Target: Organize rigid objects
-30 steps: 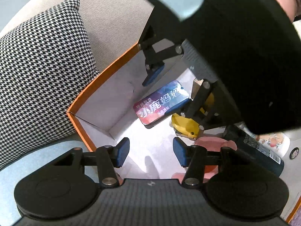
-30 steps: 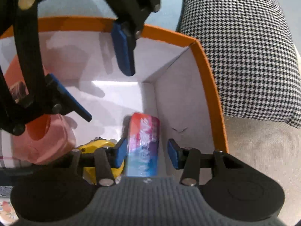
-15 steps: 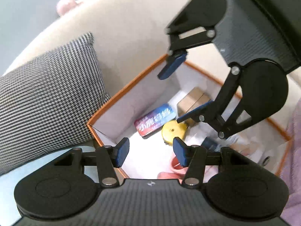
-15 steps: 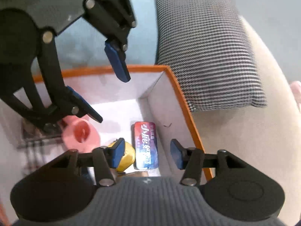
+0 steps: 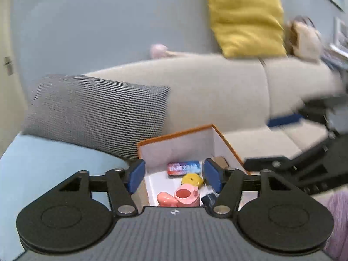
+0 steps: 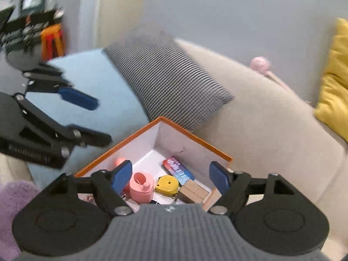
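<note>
From the left wrist view, the left gripper (image 5: 173, 175) is up over the orange-edged box (image 5: 176, 133), jaws spread wide and just been opening further, nothing between its pads. Down in the box lie the blue-and-red tin (image 5: 184, 168), the yellow tape measure (image 5: 192, 179) just in front of it, and the pink cup (image 5: 186, 196) nearest the camera. The houndstooth cushion (image 5: 97, 115) leans on the beige sofa (image 5: 217, 93) behind. Over to the right wrist view: the right gripper (image 6: 170, 177) also spread wide, jaws just been opening, empty, looking down into the same box (image 6: 195, 140). Tin (image 6: 178, 170), tape measure (image 6: 168, 184), pink cup (image 6: 141, 187) and a brown block (image 6: 192, 192) all sit inside, while the left gripper (image 6: 87, 119) hangs blurred at the left.
</note>
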### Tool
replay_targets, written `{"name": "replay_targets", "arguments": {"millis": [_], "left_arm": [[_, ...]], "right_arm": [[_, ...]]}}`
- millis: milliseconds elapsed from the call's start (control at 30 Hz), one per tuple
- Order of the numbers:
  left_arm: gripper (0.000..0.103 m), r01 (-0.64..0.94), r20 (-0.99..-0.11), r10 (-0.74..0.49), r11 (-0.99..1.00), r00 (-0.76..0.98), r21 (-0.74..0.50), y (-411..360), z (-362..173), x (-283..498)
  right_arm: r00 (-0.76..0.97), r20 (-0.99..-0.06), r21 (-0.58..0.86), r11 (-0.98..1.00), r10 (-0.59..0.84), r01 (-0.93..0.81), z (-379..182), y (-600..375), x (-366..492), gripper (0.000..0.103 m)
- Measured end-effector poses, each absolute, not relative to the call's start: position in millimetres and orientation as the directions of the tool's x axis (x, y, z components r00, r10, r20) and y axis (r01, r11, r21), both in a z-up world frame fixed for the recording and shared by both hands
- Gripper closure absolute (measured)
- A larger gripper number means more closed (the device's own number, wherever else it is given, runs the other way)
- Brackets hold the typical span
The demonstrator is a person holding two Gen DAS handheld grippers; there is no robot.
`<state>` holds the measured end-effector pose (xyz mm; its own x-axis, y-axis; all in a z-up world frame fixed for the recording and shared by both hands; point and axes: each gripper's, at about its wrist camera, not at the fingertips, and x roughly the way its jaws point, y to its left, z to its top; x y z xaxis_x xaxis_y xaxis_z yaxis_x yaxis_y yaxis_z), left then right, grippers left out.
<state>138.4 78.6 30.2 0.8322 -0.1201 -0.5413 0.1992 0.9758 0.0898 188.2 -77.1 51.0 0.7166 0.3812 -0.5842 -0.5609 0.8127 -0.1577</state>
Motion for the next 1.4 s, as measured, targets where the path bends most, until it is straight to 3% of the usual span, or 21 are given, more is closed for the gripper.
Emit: {"name": "replay_targets", "arguments": {"millis": [167, 367, 633, 1400], "left_arm": [[0.018, -0.013, -0.502, 0.033, 0.999, 0.864, 0.044, 71.0, 16.4, 106.7], [0.013, -0.116, -0.528, 0.102, 0.993, 0.843, 0.007, 66.6, -5.0, 74.2], [0.011, -0.164, -0.591, 0.114, 0.986, 0.799, -0.032, 65.3, -34.8, 44.0], [0.01, -0.16, -0.569, 0.135, 0.987, 0.811, 0.006, 58.4, -36.3, 17.5]], "right_arm": [[0.763, -0.529, 0.048, 0.911, 0.371, -0.409, 32.6, -97.3, 149.1, 0.024], [0.779, -0.558, 0.133, 0.957, 0.286, -0.256, 2.2, -102.1, 115.7, 0.023], [0.782, -0.577, 0.063, 0.968, 0.234, -0.243, -15.5, -101.2, 70.2, 0.016], [0.798, -0.558, 0.055, 0.969, 0.23, -0.241, -19.4, -110.7, 44.0, 0.015]]}}
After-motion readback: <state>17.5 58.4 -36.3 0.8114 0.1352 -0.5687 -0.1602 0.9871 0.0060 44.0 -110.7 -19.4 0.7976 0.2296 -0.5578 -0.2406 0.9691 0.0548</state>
